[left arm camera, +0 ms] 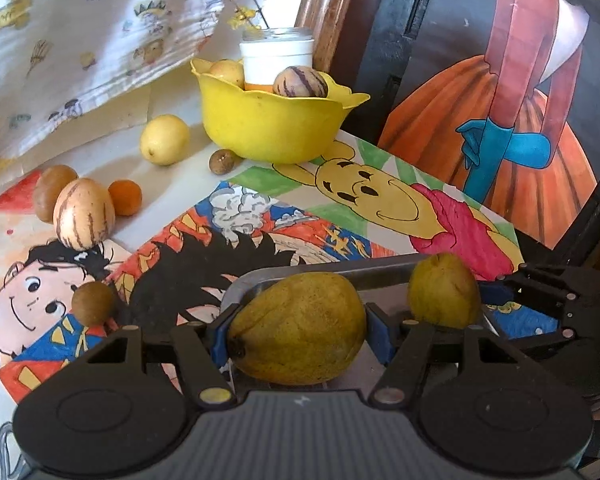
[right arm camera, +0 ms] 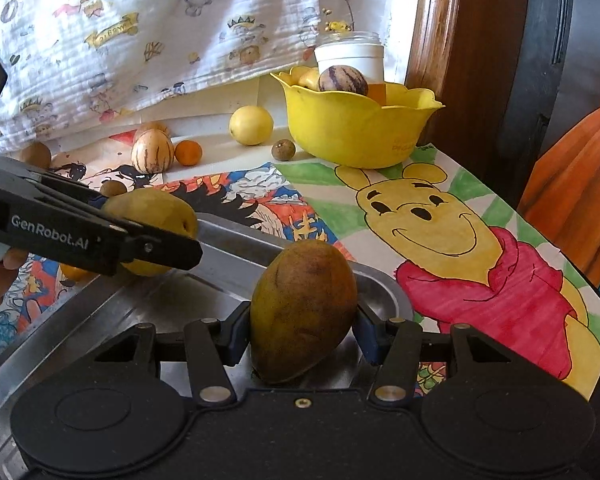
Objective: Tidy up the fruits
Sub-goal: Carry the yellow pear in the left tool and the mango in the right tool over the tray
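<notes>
The left gripper (left arm camera: 298, 330) clamps a yellow-green mango (left arm camera: 298, 328) lying sideways over the near steel tray (right arm camera: 112, 308), and the right gripper (right arm camera: 304, 330) clamps a browner mango (right arm camera: 304, 312) just to its right, above the same tray. Far behind stands a yellow bowl (left arm camera: 272, 128) holding a striped melon (left arm camera: 300, 82); left of it, loose on the drawings, lie a lemon (left arm camera: 165, 140), an orange (left arm camera: 125, 197) and another striped melon (left arm camera: 84, 214).

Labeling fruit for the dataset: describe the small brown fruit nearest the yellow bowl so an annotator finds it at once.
Start at the yellow bowl at the back of the table, beside the wooden frame. At the foot of its left side, on the table, sits the small brown fruit, by the bowl's base. It is dark, dull and far smaller than the round yellow fruit to its left.
</notes>
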`<state>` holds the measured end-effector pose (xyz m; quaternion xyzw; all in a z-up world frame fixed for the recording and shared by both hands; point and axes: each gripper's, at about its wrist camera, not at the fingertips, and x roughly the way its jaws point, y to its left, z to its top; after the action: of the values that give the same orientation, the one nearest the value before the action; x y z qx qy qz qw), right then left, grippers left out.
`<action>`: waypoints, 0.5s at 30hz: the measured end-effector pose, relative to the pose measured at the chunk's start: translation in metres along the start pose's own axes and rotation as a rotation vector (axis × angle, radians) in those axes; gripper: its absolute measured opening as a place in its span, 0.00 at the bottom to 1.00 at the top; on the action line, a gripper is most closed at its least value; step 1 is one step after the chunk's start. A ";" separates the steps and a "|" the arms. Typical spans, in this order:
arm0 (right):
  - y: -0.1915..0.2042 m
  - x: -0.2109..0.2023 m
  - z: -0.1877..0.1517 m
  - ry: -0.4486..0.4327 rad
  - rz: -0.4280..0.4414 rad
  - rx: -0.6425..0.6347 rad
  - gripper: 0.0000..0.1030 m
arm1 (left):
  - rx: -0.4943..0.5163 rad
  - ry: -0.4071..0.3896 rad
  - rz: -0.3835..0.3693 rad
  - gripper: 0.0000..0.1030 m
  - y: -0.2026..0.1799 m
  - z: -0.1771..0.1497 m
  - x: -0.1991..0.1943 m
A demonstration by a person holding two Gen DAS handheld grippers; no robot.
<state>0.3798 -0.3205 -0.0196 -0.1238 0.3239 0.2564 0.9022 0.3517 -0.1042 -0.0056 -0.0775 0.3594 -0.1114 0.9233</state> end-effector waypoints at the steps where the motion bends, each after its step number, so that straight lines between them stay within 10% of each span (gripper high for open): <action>1: 0.000 0.000 0.000 0.001 0.003 0.002 0.53 | 0.002 0.000 0.000 0.66 0.000 0.000 0.000; 15: 0.005 -0.009 -0.009 -0.006 -0.065 0.014 0.54 | 0.129 0.006 0.026 0.67 -0.005 0.008 0.016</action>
<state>0.3668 -0.3236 -0.0215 -0.1273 0.3185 0.2252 0.9119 0.3679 -0.1122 -0.0087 -0.0128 0.3551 -0.1223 0.9267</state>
